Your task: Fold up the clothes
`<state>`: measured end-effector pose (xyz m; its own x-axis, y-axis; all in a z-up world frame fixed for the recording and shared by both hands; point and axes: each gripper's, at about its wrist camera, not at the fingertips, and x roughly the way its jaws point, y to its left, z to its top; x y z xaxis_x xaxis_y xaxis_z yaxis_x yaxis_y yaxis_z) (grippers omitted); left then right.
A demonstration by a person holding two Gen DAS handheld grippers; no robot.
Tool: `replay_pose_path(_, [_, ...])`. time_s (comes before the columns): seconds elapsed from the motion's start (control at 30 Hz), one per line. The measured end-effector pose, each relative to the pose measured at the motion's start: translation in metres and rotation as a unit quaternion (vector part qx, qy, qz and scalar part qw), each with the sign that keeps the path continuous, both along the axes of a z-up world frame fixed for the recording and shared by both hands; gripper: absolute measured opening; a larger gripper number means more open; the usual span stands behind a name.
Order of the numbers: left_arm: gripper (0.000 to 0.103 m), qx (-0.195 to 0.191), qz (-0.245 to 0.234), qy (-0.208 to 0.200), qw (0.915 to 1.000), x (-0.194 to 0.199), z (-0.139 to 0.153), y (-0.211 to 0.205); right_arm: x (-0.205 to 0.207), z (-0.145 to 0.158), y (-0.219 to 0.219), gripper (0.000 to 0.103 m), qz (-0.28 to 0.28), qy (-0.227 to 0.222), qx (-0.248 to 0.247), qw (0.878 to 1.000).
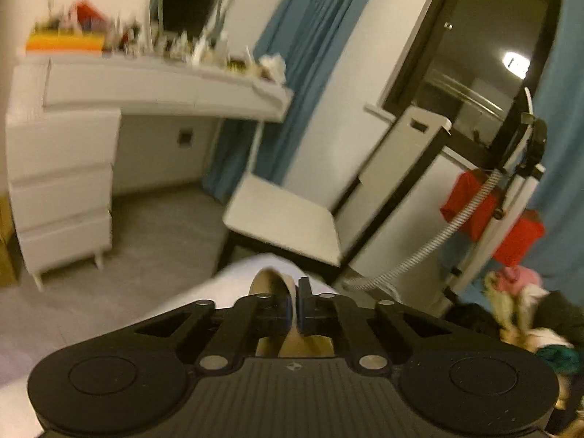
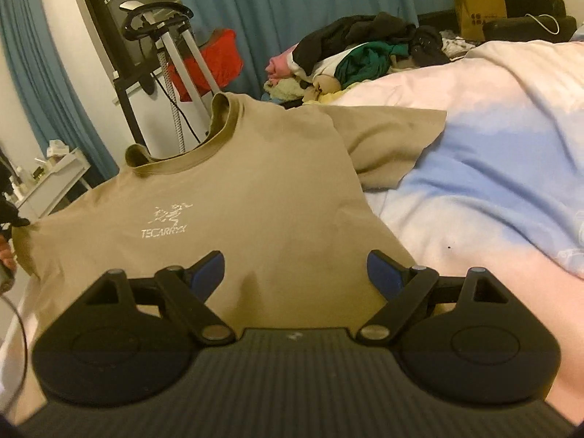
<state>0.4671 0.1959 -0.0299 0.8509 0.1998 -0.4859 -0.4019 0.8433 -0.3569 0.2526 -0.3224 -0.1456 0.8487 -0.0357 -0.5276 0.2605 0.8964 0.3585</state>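
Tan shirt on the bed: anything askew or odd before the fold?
Yes. The tan shirt is not flat: its collar stands up off the bed, and one sleeve lies rumpled. The left claw is shut on a strip of its fabric; the right claw hangs open over it.

the left claw [image 1: 295, 304] has its jaws closed on a fold of tan fabric [image 1: 288, 288], which stands up between the blue-padded fingers [image 1: 303, 306]. the view is motion-blurred. beyond the claw lies the pale bed [image 1: 189, 303], then grey floor [image 1: 153, 241]. a white dressing table [image 1: 153, 87] with drawers [image 1: 62, 197] carries a mirror [image 1: 193, 0] and small blurred items. blue curtains [image 1: 292, 73] hang behind. a garment steamer [image 1: 511, 189] with a ribbed hose [image 1: 430, 244] stands at right, near a clothes pile [image 1: 525, 306].
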Motion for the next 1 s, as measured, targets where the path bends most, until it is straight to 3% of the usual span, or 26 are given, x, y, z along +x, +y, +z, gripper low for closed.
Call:
replay_pose_path(0.03, [0.015,-0.007,-0.004,0.004,1.0000,-0.006,0.000,0.002,-0.001,0.001,0.000,0.086,-0.001,-0.002,-0.003,1.000])
replay_pose_path(0.13, [0.052,-0.024,-0.028,0.006,0.9993,-0.035,0.000,0.009,-0.005,0.006,0.002,0.086,-0.002,-0.008,-0.006,1.000])
replay_pose_path(0.17, [0.058,-0.030,-0.035,0.007,0.9989,-0.045,-0.001,0.011,-0.006,0.007,0.003,0.086,-0.001,-0.010,-0.006,1.000])
replay_pose_path(0.33, [0.065,-0.119,-0.068,0.031,0.9901,-0.104,-0.019,0.020,-0.012,0.013,0.004,0.086,0.003,-0.017,-0.003,1.000])
replay_pose_path(0.43, [0.067,-0.200,-0.085,0.038,0.9753,-0.127,-0.041,0.021,-0.014,0.015,0.008,0.086,0.008,-0.018,-0.003,1.000])
replay_pose_path(0.53, [0.070,-0.271,-0.103,0.022,0.9567,-0.124,-0.062,0.016,-0.016,0.015,0.012,0.086,0.014,-0.019,-0.003,1.000])
replay_pose_path(0.63, [0.075,-0.277,-0.113,0.016,0.9540,-0.104,-0.072,0.001,-0.015,0.014,0.015,0.086,0.016,-0.016,-0.004,1.000])
replay_pose_path(0.7, [0.067,-0.268,-0.107,0.010,0.9575,-0.093,-0.075,-0.001,-0.013,0.011,0.016,0.086,0.015,-0.012,-0.003,1.000])
replay_pose_path(0.73, [0.053,-0.270,-0.098,0.007,0.9578,-0.091,-0.077,-0.001,-0.012,0.010,0.016,0.086,0.015,-0.010,-0.002,1.000])
replay_pose_path(0.77, [0.026,-0.278,-0.089,0.009,0.9563,-0.087,-0.079,0.000,-0.011,0.009,0.015,0.086,0.015,-0.009,-0.001,1.000])
replay_pose_path(0.8, [0.010,-0.269,-0.077,0.020,0.9597,-0.086,-0.079,0.001,-0.011,0.008,0.014,0.086,0.014,-0.009,0.001,1.000])
replay_pose_path(0.83, [0.003,-0.259,-0.064,0.032,0.9632,-0.085,-0.078,0.002,-0.010,0.007,0.013,0.086,0.012,-0.009,0.003,1.000])
replay_pose_path(0.9, [0.003,-0.218,-0.045,0.031,0.9744,-0.090,-0.066,0.007,-0.009,0.004,0.010,0.086,0.009,-0.008,0.010,1.000])
replay_pose_path(1.0, [0.003,-0.175,-0.020,0.016,0.9842,-0.101,-0.045,0.017,-0.009,0.002,0.006,0.086,0.004,-0.005,0.019,1.000])
